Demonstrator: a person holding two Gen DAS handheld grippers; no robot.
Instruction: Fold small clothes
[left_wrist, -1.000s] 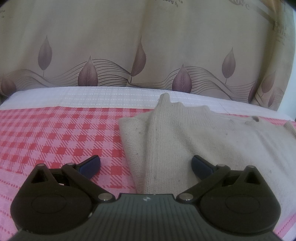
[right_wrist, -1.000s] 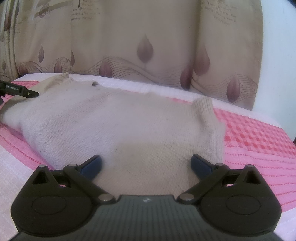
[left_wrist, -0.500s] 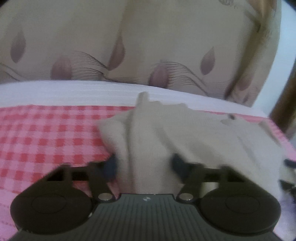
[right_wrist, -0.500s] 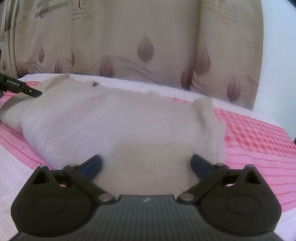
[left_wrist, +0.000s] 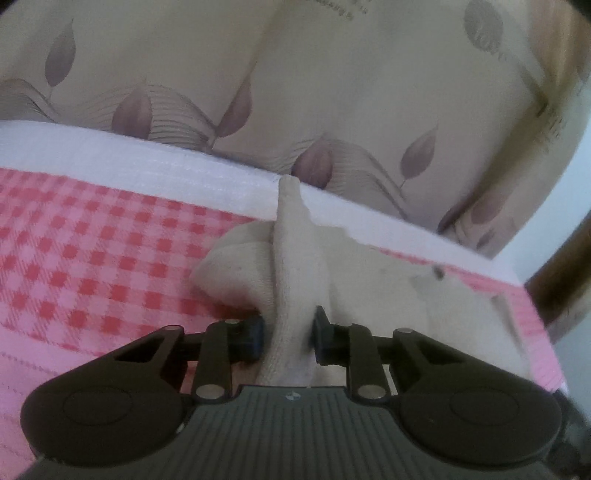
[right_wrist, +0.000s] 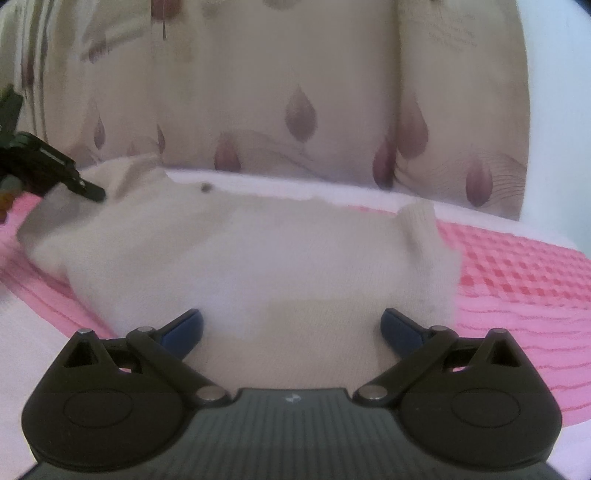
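A small cream knitted sweater lies on a pink and red checked cloth. My left gripper is shut on the sweater's left edge, which bunches up between the fingers and lifts off the cloth. In the right wrist view the left gripper shows at the far left, at the sweater's far corner. My right gripper is open, its blue fingertips spread over the sweater's near hem, holding nothing. The right sleeve lies folded along the sweater's right side.
A beige curtain with purple leaf prints hangs behind the surface. A white strip of cloth runs along the far edge. A dark wooden post stands at the right in the left wrist view.
My left gripper went from open to shut on the sweater's left edge and has pulled it up and rightward. My right gripper stayed open and tilted slightly over the hem.
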